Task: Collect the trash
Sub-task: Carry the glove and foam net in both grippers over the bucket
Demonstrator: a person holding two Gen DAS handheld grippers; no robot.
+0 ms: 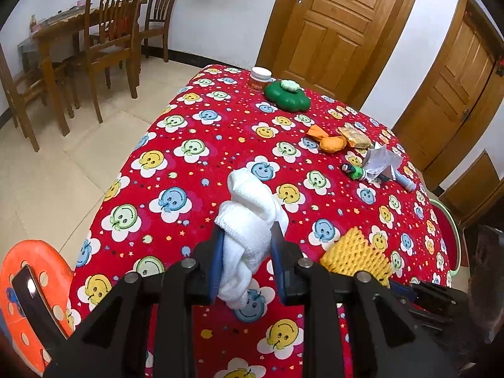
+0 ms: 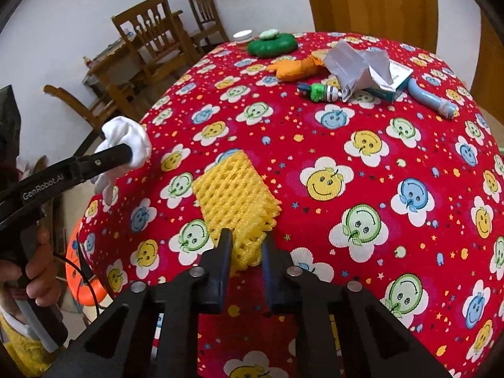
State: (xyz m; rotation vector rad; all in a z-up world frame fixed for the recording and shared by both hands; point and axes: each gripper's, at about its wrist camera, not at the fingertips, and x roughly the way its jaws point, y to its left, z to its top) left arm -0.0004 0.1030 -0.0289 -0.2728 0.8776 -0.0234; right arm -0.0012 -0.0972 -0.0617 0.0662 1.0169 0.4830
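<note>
A crumpled white tissue (image 1: 249, 214) sits between the blue pads of my left gripper (image 1: 247, 236), which is shut on it and holds it above the red smiley tablecloth (image 1: 189, 119). The right wrist view shows that same gripper (image 2: 126, 154) at the left, over the table's edge, with the tissue (image 2: 129, 135) bulging past its fingers. A yellow foam fruit net (image 2: 234, 195) lies on the cloth, and my right gripper (image 2: 247, 239) is shut on its near end. The net (image 1: 356, 258) also shows low on the right of the left wrist view.
At the far side lie a crumpled silver wrapper (image 2: 356, 63), an orange wrapper (image 2: 293, 67), a small green figure (image 2: 321, 91) and a blue tube (image 2: 431, 97). A green flower-shaped box (image 1: 286, 96) and a jar (image 1: 260, 78) stand farther back. An orange stool (image 1: 34, 283) is beside the table.
</note>
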